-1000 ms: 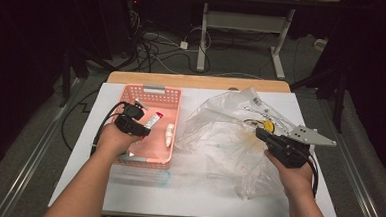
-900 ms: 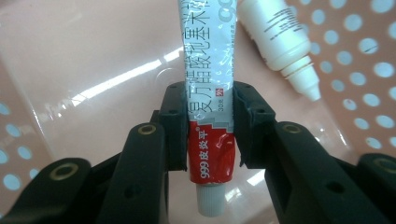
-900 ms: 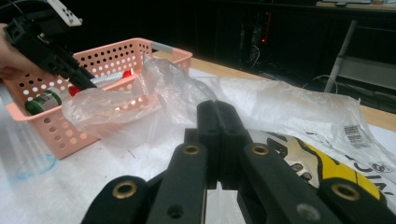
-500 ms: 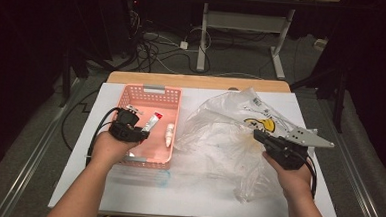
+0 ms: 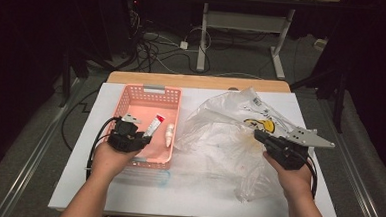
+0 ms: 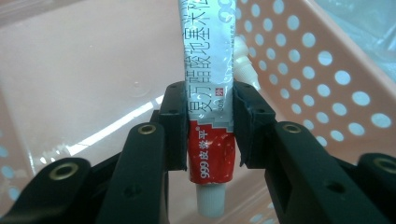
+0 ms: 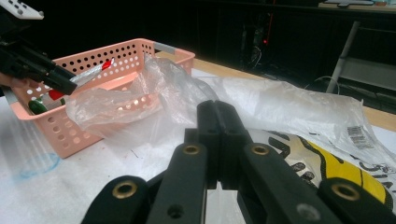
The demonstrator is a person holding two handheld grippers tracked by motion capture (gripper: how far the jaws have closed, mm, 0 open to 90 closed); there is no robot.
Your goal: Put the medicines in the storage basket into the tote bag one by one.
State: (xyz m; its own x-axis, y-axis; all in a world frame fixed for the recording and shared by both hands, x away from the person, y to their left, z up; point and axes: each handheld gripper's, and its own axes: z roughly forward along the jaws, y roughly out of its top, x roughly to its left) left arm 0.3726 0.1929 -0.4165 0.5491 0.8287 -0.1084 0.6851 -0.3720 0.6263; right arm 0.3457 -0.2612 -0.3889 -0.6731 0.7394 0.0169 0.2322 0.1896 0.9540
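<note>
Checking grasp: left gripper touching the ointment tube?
Touching. Left gripper view: both pads of the left gripper press the sides of the ointment tube above the pink basket.

Bright table, pitch-dark room around it

Overhead light hits the white table [image 5: 201,199] evenly, with soft shadows and the floor behind nearly black. There's glare streaking the pink basket [image 6: 93,93] floor and the ointment tube [image 6: 210,93]. The high view is soft and grainy, and the close-up jaws look slightly blurry.

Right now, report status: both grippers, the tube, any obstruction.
Left gripper shut on ointment tube, over pink basket. Right gripper shut, nothing visible between its jaws, on plastic bag. White bottle lies in basket beside tube.
</note>
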